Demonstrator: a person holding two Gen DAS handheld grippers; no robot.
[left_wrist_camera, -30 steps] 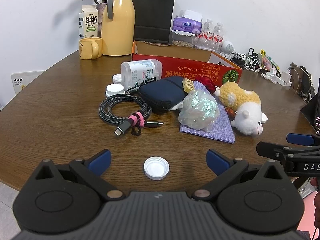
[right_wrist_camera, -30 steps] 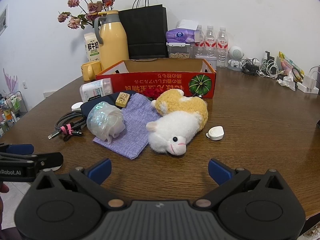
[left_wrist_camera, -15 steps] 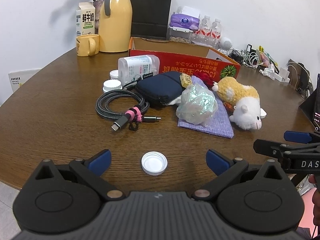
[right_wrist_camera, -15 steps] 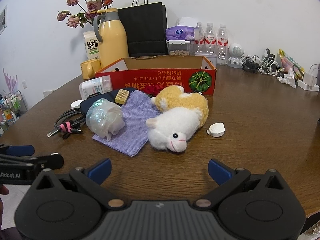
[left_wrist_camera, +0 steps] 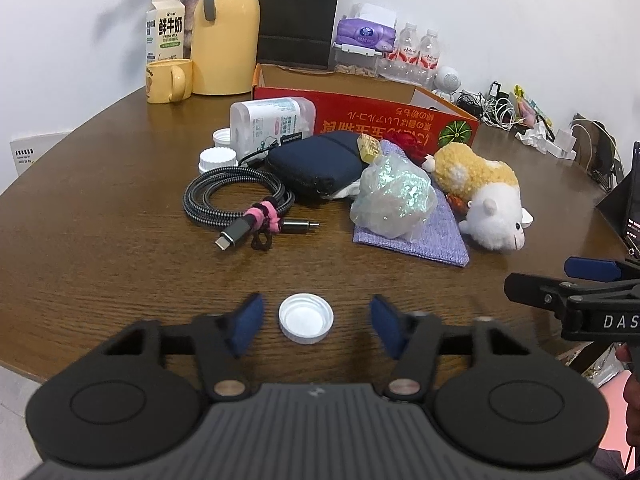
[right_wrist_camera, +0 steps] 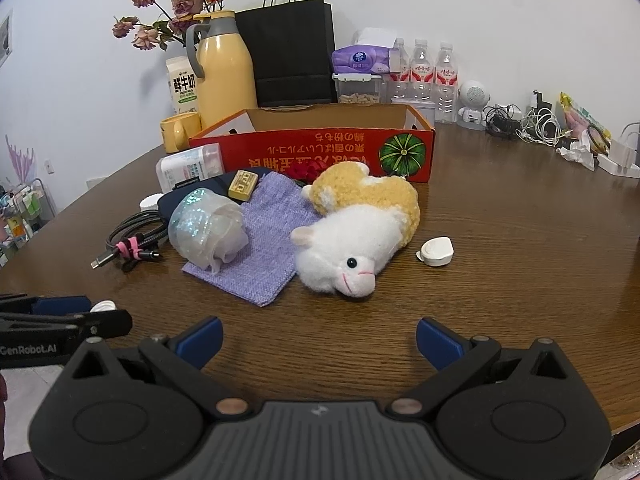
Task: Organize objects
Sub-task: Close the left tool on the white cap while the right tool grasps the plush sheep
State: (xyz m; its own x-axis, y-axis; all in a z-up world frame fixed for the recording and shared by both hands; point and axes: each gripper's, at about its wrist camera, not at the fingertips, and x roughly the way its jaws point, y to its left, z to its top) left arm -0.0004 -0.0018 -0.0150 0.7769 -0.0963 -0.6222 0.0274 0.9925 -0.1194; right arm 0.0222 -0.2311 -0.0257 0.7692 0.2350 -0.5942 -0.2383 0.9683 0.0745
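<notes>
A white bottle cap (left_wrist_camera: 306, 318) lies on the wooden table (left_wrist_camera: 100, 220) near its front edge. My left gripper (left_wrist_camera: 314, 322) is around the cap, its blue pads close on either side but apart from it. My right gripper (right_wrist_camera: 318, 340) is open and empty, low over the table in front of a plush sheep (right_wrist_camera: 356, 236). Behind lie a coiled cable (left_wrist_camera: 236, 200), a navy pouch (left_wrist_camera: 316, 164), a crinkly clear bag (left_wrist_camera: 392, 196) on a purple cloth (left_wrist_camera: 436, 236), and a red cardboard box (right_wrist_camera: 320, 148).
A white bottle (left_wrist_camera: 268, 124) lies on its side with two white lids (left_wrist_camera: 218, 158) beside it. A small white case (right_wrist_camera: 436, 251) sits right of the sheep. A yellow jug (left_wrist_camera: 224, 36), mug (left_wrist_camera: 166, 80), milk carton, black bag and water bottles (right_wrist_camera: 424, 72) stand at the back.
My left gripper's jaws have narrowed from wide open to close around the white cap. My right gripper has barely moved and stays open.
</notes>
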